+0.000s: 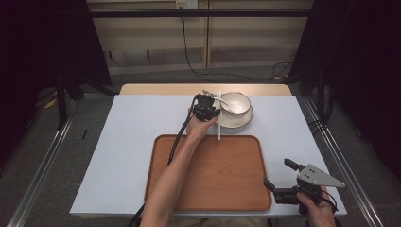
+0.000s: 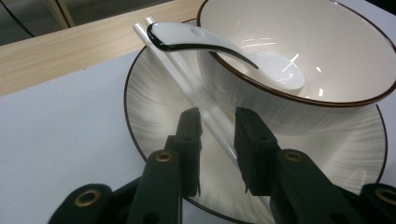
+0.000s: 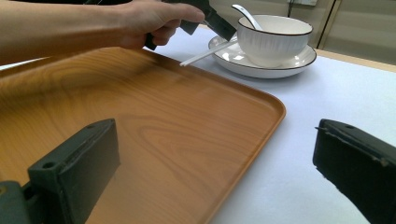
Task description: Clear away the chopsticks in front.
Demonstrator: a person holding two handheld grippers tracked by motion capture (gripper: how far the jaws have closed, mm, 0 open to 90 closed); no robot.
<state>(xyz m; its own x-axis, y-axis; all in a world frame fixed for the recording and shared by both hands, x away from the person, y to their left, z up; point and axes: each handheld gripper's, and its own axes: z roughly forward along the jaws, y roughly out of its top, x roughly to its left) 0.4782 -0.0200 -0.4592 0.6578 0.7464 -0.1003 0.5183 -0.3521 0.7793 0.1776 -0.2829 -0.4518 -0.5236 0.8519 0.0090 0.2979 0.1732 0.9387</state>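
Note:
A white bowl (image 1: 235, 101) with a dark rim stands on a white plate (image 1: 246, 120) at the back of the table. A white spoon (image 2: 187, 37) leans in the bowl (image 2: 327, 42), its handle over the rim. A pair of white chopsticks (image 2: 187, 79) lies across the plate's (image 2: 154, 107) left rim, reaching toward the wooden tray (image 1: 208, 175). My left gripper (image 2: 217, 116) is open, one jaw on each side of the chopsticks with gaps showing. My right gripper (image 1: 279, 174) is open near the table's front right, beside the tray's right edge (image 3: 275, 109), holding nothing.
The person's left forearm (image 1: 172, 175) stretches over the tray toward the plate. A white mat (image 1: 123, 142) covers the table, with a strip of bare wood (image 1: 156, 89) at the back. Metal rails (image 1: 42, 161) run along both sides.

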